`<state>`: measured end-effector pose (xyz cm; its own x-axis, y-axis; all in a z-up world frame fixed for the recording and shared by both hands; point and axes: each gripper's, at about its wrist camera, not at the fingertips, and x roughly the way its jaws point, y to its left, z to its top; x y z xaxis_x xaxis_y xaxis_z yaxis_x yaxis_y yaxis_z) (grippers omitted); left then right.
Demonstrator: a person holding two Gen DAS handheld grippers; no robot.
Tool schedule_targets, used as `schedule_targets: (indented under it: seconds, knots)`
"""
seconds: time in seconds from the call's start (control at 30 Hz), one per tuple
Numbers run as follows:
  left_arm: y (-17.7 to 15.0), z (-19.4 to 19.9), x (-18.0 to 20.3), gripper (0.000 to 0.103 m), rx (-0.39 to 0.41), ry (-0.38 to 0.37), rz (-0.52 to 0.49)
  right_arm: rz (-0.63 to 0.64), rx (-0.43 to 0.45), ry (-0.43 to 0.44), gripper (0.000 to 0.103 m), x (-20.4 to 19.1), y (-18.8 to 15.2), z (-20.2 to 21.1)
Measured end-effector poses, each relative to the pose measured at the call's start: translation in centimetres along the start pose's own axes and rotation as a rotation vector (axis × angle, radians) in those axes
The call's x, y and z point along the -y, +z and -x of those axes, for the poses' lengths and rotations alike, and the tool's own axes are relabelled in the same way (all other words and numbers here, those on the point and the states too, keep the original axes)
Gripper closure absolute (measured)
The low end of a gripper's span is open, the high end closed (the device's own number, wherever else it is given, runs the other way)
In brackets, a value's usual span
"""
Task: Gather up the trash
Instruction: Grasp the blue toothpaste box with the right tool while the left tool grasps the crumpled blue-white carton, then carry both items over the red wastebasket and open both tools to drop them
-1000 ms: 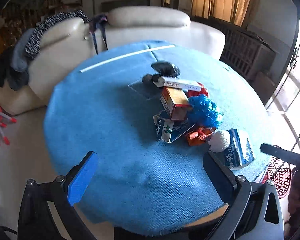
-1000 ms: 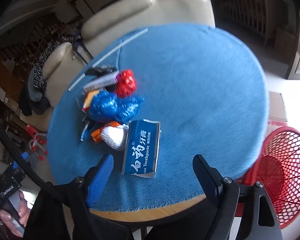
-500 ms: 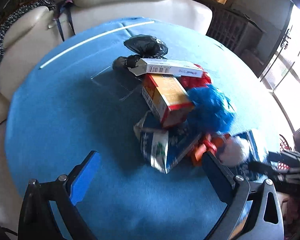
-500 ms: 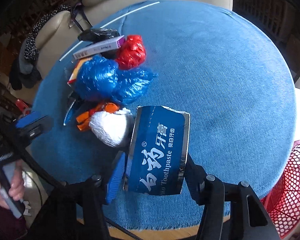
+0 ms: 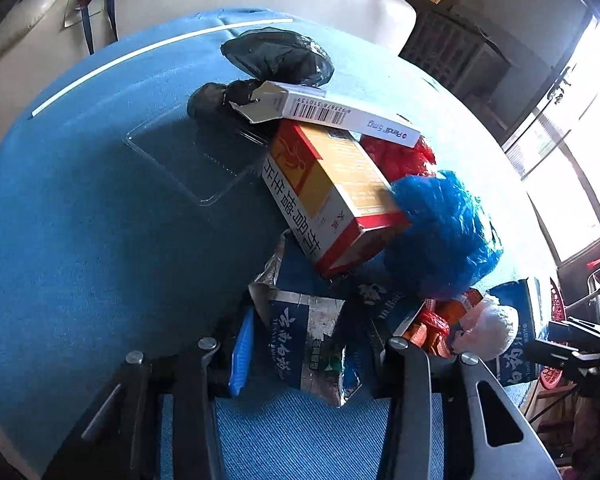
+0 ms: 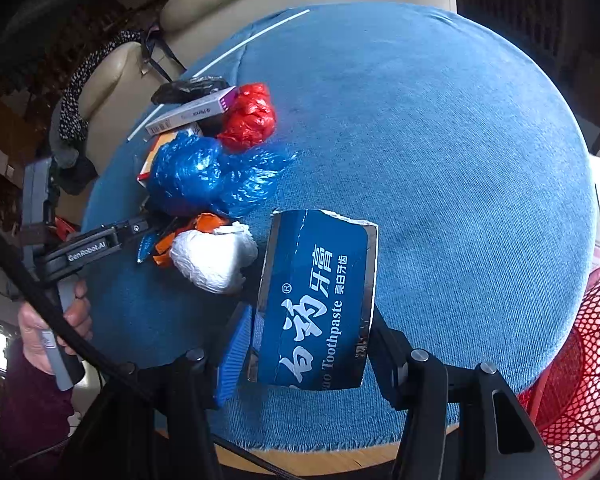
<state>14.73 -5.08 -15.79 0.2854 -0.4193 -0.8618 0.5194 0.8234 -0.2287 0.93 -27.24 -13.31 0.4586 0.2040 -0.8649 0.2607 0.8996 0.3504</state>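
A pile of trash lies on the round blue-covered table (image 6: 440,140). My left gripper (image 5: 312,344) is closing its jaws on a crumpled blue-and-white packet (image 5: 308,344) at the pile's near edge, with both pads against its sides. Behind it lie an orange-red carton (image 5: 332,192), a slim white box (image 5: 340,112), a black bag (image 5: 276,56), a red bag (image 5: 400,156) and a blue bag (image 5: 440,232). My right gripper (image 6: 308,332) is shut on a blue toothpaste box (image 6: 316,300), beside a white wad (image 6: 212,260) and an orange wrapper (image 6: 204,224).
A red mesh basket (image 6: 572,360) stands low at the table's right edge. A clear plastic lid (image 5: 188,156) and a thin white stick (image 5: 160,46) lie on the cloth. A cream sofa (image 5: 220,0) is behind the table. A person's hand (image 6: 60,320) holds the left gripper's handle.
My left gripper dropped toward the pile and closed from wide open onto the crumpled packet. My right gripper came down and closed on the toothpaste box.
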Motion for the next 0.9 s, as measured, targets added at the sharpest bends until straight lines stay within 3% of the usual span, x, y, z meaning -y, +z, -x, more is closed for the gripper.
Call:
schedule_targets:
  seconds: [0.23,0.5,0.7,0.9]
  knots:
    - [-2.6,2.1,0.5,0.06,0.033,0.025,0.024,-0.019,0.048,0.042,0.045,1.4,-0.3,1.8]
    - [-5.8,8.9,1.1,0.06,0.139,0.08,0.017,-0.021,0.15,0.068,0.045,3.1,-0.7,4.7]
    - [-5.6,12.1,7.5,0.06,0.216,0.009,-0.158,-0.041,0.21,0.083,0.045,5.1,-1.2,6.6]
    - [-5.4,10.2,16.7,0.06,0.162,-0.124,-0.365,-0.089,0.278,0.061,0.045,8.0,-2.3,9.1]
